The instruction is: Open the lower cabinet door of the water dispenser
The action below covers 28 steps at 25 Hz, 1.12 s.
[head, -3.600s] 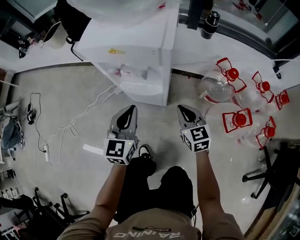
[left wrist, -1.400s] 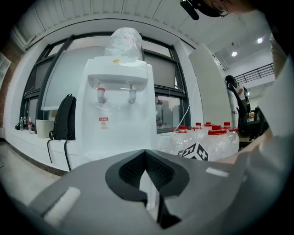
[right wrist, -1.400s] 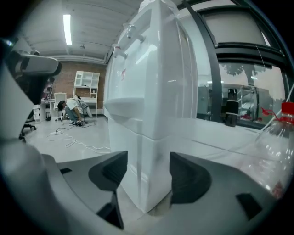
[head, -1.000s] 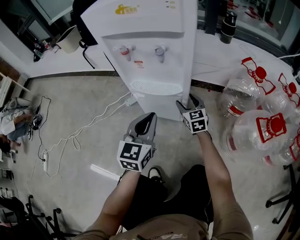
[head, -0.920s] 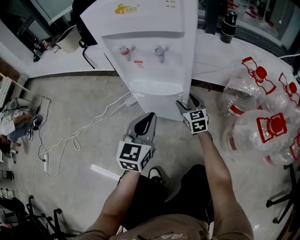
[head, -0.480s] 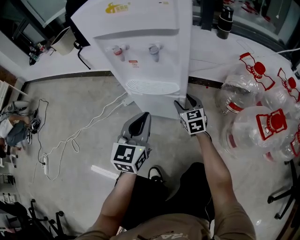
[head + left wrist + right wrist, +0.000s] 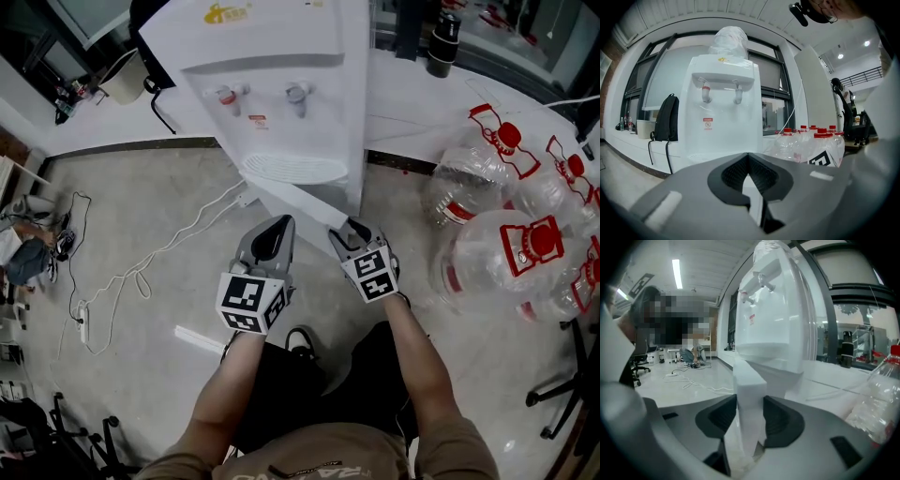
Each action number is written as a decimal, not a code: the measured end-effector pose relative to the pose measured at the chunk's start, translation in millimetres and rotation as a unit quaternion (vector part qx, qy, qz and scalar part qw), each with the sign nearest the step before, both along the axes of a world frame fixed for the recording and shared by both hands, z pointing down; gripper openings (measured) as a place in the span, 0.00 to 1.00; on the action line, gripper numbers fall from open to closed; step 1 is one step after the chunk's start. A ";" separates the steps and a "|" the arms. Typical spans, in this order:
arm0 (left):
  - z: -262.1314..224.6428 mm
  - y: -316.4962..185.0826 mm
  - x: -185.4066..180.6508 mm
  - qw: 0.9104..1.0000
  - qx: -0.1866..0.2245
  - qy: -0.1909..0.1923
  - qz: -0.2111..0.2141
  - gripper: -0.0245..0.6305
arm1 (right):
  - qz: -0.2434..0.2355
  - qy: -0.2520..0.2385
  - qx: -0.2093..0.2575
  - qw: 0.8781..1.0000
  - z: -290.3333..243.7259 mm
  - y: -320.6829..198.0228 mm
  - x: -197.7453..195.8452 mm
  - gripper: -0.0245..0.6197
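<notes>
**Task item.** The water dispenser (image 7: 281, 103) stands on the floor at the far centre of the head view. A red tap (image 7: 225, 94) and a grey tap (image 7: 296, 92) are on its front, above the drip grille (image 7: 292, 169). The lower cabinet door (image 7: 295, 199) is partly open. It angles out from the cabinet front below the grille, with its free edge on the near right.

**Right claw.** The right claw (image 7: 345, 232) is at that free edge. In the right gripper view the white door (image 7: 749, 380) stands upright between the two jaws and both pads press on its faces. The right claw (image 7: 751, 416) has just been closing and now clamps the door edge at a moderate opening.

**Left claw.** The left claw (image 7: 272, 228) is near and just left of the right one, over bare floor and clear of the door. In the left gripper view its tips meet with nothing between them, so the left claw (image 7: 748, 157) is fully closed and empty. It points at the dispenser (image 7: 722, 122).

**Surroundings.**
- Clear water bottles (image 7: 511, 258) with red caps lie grouped on the floor to the right.
- A white cable (image 7: 169, 248) trails across the floor to the left.
- A black backpack (image 7: 668, 119) stands left of the dispenser.
</notes>
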<state>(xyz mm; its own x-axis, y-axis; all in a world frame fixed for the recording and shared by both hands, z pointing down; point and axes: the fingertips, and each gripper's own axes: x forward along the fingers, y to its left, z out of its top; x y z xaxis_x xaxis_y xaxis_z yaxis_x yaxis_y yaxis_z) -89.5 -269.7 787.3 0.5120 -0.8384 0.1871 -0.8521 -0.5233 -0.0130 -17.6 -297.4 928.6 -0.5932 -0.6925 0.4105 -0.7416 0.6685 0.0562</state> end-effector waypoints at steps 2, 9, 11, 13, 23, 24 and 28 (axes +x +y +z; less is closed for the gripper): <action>-2.0 2.9 -2.6 1.000 0.001 -0.002 -0.005 0.04 | -0.013 -0.004 -0.009 1.000 -0.9 9.7 -5.3 0.32; -11.2 15.2 -27.9 0.999 0.009 -0.005 -0.042 0.04 | -0.091 -0.010 -0.033 0.995 -3.0 59.1 -43.7 0.30; -14.5 19.0 -41.8 0.998 0.011 -0.001 -0.061 0.04 | -0.112 -0.011 -0.035 0.993 -2.5 74.4 -60.9 0.29; -18.5 23.7 -57.3 0.997 0.014 0.003 -0.082 0.04 | -0.129 -0.016 -0.036 0.991 -2.4 89.1 -80.1 0.27; -23.2 43.7 -119.4 0.988 0.014 0.008 -0.152 0.04 | -0.214 -0.047 -0.023 0.976 -4.8 121.2 -185.6 0.17; -23.3 45.1 -124.1 0.988 0.014 0.009 -0.156 0.04 | -0.222 -0.048 -0.021 0.974 -4.9 121.9 -195.0 0.16; -24.9 50.0 -142.7 0.985 0.015 0.019 -0.173 0.04 | -0.253 -0.054 -0.025 0.966 -3.9 122.5 -228.1 0.15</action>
<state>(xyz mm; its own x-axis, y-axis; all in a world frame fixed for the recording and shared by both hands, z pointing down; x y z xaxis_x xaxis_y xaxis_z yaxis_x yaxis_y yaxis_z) -232.3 -219.7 762.4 0.2014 -0.9685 0.1461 -0.9793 -0.2019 0.0117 -245.7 -174.9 924.7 -0.8915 -0.2846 0.3524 -0.3198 0.9464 -0.0446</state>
